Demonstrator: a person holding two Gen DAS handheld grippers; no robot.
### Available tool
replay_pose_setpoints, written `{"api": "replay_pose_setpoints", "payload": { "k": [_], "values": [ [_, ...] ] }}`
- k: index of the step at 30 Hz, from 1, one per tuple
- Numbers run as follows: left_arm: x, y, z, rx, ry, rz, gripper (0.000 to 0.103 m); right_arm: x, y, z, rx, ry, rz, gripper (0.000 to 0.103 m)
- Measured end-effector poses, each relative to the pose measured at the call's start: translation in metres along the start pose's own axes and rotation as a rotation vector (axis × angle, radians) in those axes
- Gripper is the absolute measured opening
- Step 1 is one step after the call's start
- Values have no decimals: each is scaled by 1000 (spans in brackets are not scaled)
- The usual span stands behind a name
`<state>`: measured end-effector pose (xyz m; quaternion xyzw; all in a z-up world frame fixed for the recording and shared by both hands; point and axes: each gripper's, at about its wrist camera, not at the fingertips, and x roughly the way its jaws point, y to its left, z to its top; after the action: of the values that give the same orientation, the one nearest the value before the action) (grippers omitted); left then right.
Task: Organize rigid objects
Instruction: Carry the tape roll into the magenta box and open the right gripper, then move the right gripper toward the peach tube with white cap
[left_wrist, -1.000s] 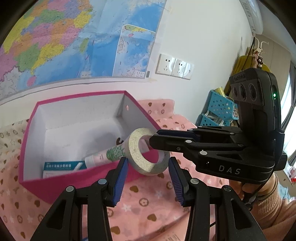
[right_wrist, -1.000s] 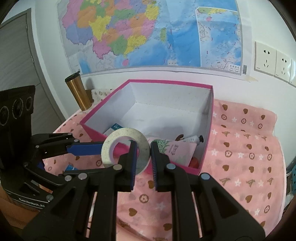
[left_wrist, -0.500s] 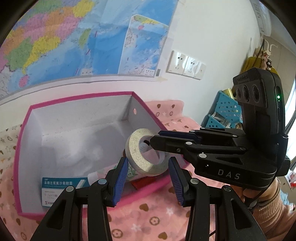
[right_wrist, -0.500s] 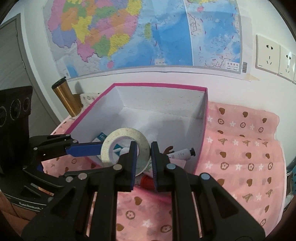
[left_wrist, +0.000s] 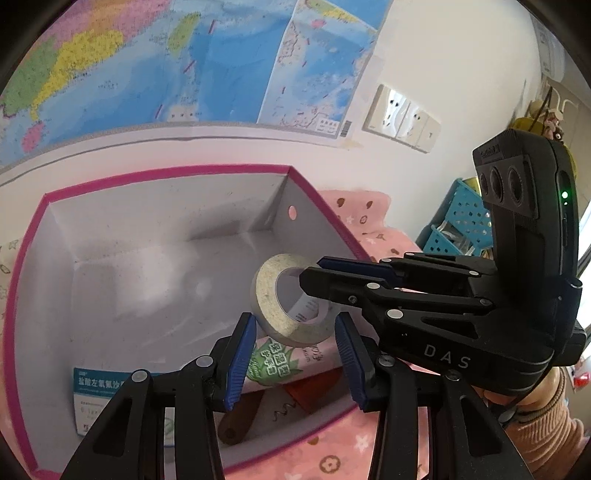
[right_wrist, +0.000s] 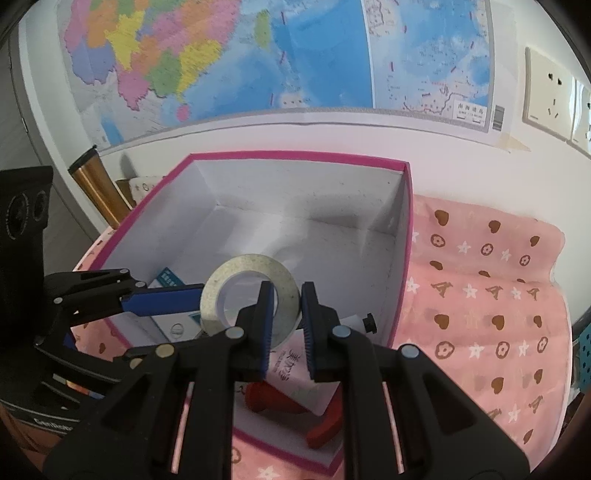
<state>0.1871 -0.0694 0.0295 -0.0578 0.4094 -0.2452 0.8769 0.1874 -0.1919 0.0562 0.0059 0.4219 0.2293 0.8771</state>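
Observation:
My right gripper (right_wrist: 287, 325) is shut on the wall of a roll of beige tape (right_wrist: 229, 286) and holds it above the inside of the pink box (right_wrist: 402, 280), near its front right corner. In the left wrist view the tape roll (left_wrist: 273, 306) hangs from the right gripper (left_wrist: 314, 273). My left gripper (left_wrist: 295, 360) is open and empty just under the roll, one finger on each side. The box holds a blue-and-white carton (left_wrist: 99, 391), a white tube (left_wrist: 273, 360) and red pieces (right_wrist: 273, 400).
The pink box (left_wrist: 22, 266) stands on a pink patterned cloth (right_wrist: 480, 295) against a wall with a map. A gold flask (right_wrist: 98, 192) stands behind the box on the left. Blue baskets (left_wrist: 461, 225) sit off the table's right end.
Both grippers have moved forward together with the tape roll, from in front of the box's near wall to over its inside. The right gripper's hold has not changed.

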Motion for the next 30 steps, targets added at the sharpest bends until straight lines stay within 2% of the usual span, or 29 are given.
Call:
{"api": "replay_pose_setpoints", "payload": {
  "k": [7,12,23,30],
  "values": [
    [13,9,1,-29,30,8,44,12,-8,1,23,26,-32,18],
    [3,11,-9,-28,11,22,44,7,-14,-6,46,17,-25,18],
    [-44,5,-39,-7,-74,42,46,-40,-12,-30,71,-64,43,19],
    [-72,-5,-60,17,-105,48,47,-74,-6,-56,78,-92,118,24]
  ]
}}
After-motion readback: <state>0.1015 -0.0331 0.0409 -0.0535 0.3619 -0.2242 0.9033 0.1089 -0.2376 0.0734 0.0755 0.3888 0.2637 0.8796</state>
